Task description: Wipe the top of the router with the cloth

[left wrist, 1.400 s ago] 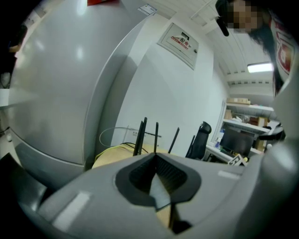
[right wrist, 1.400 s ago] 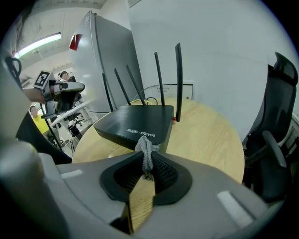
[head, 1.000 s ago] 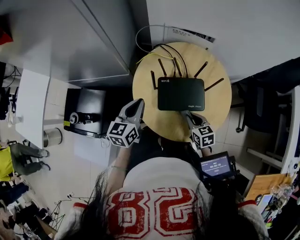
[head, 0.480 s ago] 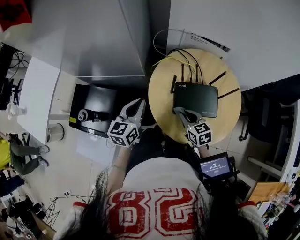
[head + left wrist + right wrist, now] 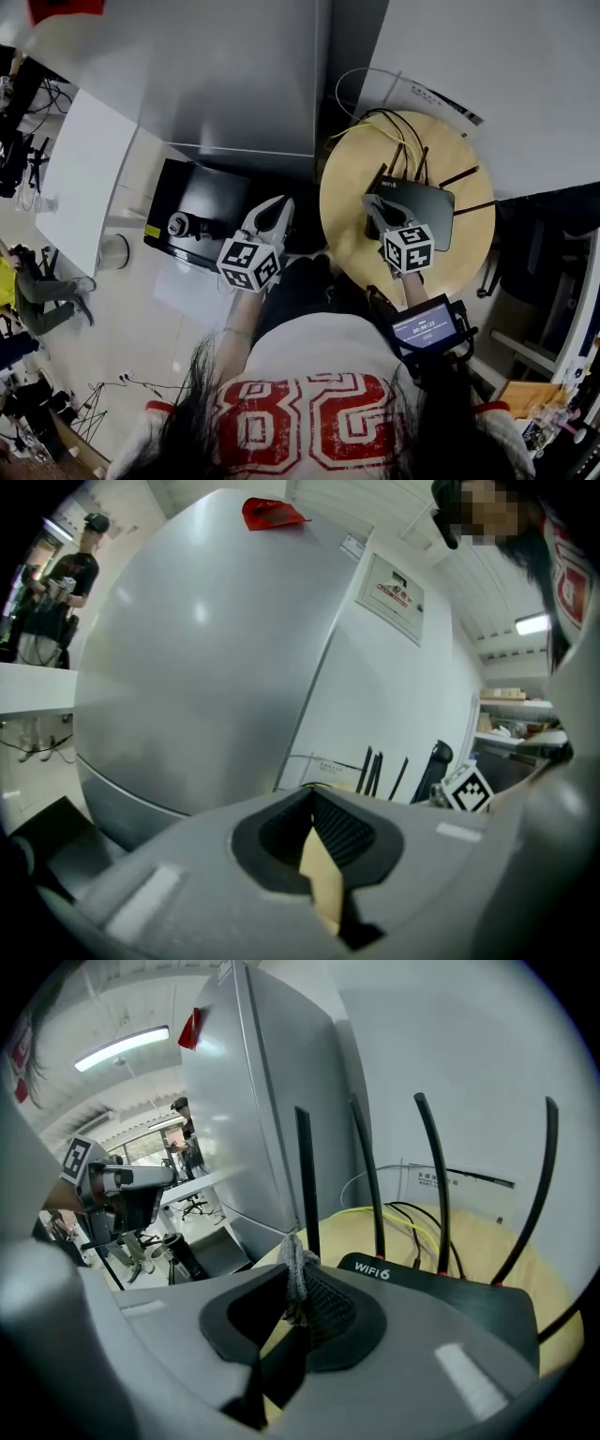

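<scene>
The place reads as an office or lab workroom. A tall grey cabinet [image 5: 234, 84] stands against plain white walls, a long white desk [image 5: 80, 183] runs beside it, and a strip light [image 5: 122, 1047] glows overhead. A person [image 5: 70, 578] stands in the background, a framed notice [image 5: 394, 588] hangs on the wall, and a cabled router [image 5: 436, 211] sits on a small round wooden counter [image 5: 349, 230].
</scene>
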Tool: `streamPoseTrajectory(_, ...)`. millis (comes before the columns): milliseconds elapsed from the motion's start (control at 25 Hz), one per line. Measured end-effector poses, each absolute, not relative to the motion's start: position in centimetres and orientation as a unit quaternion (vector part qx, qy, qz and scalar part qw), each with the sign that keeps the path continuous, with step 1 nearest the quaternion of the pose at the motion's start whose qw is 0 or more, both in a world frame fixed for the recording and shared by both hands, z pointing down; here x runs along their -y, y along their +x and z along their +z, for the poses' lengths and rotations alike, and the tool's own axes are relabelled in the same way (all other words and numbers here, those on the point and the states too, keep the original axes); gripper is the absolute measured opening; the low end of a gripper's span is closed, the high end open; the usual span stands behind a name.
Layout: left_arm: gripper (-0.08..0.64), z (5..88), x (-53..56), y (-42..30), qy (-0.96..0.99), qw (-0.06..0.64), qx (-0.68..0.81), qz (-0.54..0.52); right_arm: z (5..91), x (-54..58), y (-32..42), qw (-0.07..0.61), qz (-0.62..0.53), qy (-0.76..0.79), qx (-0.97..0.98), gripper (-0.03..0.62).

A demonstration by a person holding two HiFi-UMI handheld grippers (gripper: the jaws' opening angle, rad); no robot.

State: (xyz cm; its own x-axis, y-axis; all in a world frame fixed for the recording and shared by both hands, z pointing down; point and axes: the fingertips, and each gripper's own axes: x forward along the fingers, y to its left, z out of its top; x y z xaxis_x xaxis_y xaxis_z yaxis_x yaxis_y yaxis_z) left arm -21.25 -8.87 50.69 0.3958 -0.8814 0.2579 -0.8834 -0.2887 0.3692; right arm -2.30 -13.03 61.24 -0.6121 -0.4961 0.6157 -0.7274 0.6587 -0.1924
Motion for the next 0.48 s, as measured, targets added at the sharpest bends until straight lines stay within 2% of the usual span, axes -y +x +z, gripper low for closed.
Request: streamPoseTrajectory(480,0.003,51.0,8.1,-23.5,0.787,0.241,0.567,0.004,63.0,12.6,-4.4,0.309,0.222,0.318,0.868,0.043)
